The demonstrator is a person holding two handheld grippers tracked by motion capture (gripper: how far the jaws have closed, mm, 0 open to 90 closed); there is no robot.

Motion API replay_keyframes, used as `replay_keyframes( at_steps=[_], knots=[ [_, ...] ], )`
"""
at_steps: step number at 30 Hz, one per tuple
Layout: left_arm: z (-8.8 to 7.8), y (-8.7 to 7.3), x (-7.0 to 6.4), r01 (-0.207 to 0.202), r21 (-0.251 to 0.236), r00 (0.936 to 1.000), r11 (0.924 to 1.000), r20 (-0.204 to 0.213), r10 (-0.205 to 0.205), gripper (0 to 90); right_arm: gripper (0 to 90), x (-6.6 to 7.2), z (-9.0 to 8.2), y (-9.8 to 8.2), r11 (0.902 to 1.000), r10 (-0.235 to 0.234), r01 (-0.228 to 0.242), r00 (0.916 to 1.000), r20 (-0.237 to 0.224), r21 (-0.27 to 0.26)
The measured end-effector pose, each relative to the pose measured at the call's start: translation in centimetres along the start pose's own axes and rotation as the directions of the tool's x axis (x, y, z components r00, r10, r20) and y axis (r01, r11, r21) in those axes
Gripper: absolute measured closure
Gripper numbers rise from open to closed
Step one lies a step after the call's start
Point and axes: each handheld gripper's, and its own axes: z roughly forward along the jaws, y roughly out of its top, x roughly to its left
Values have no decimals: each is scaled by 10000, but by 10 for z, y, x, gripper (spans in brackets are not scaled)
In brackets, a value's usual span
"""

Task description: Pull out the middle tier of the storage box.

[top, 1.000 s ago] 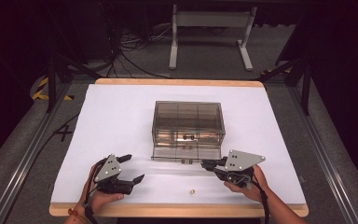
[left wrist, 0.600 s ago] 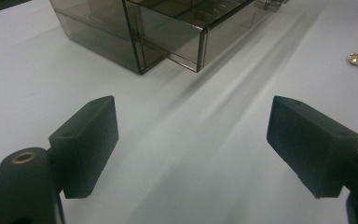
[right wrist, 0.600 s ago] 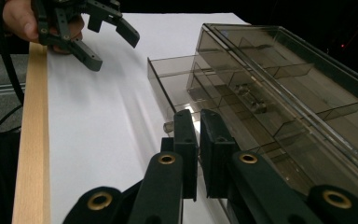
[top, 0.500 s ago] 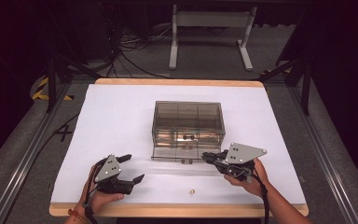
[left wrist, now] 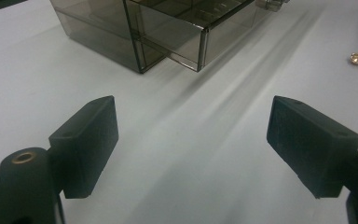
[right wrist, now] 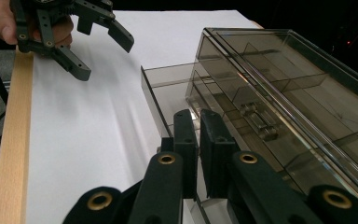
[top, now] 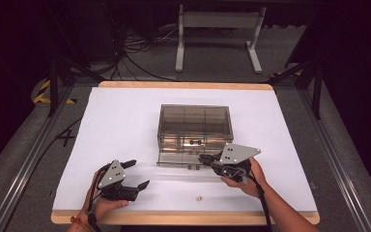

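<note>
the smoked-plastic drawer box (top: 193, 126) sits mid-table on the white sheet (top: 116, 125), its bottom drawer (top: 178, 158) pulled partly out toward the person. the drawer looks light, rigid and slick, so i'd grip it at the front wall or handle. the right gripper (top: 204, 158) is pinched closed on that front wall. the left gripper (top: 136, 174) rests gaping, empty, near a small gold ring (top: 199, 197).

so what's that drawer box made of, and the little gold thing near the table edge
The drawer box looks like smoke-tinted clear plastic with a glossy finish: the inner dividers show through its walls and the edges catch light. The little gold thing looks like shiny metal, brass or gold-coloured, going by its bright glint, but it is too small to be sure.
</note>
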Motion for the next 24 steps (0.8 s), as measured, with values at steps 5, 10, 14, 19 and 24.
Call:
replay_keyframes(
  at_steps=[5,10,14,19,24],
  knots=[
    [0,0,0,-9,10,10000,10000,-2,9,171,865,-2,7,3,9999,-41,41,10000,26,107],
    [0,0,0,9,18,10000,10000,15,-9,172,865,-5,15,6,9998,64,-67,9999,134,201],
    [0,0,0,-15,8,10000,10000,10,15,172,864,-7,20,8,9995,144,-151,9996,236,292],
    [0,0,0,-3,32,10000,10000,31,3,171,864,-8,25,10,9987,142,-156,9995,290,479],
    [1,0,-1,-20,65,10000,10000,66,20,172,864,-8,33,6,9971,248,-271,9991,334,707]
  ],
)
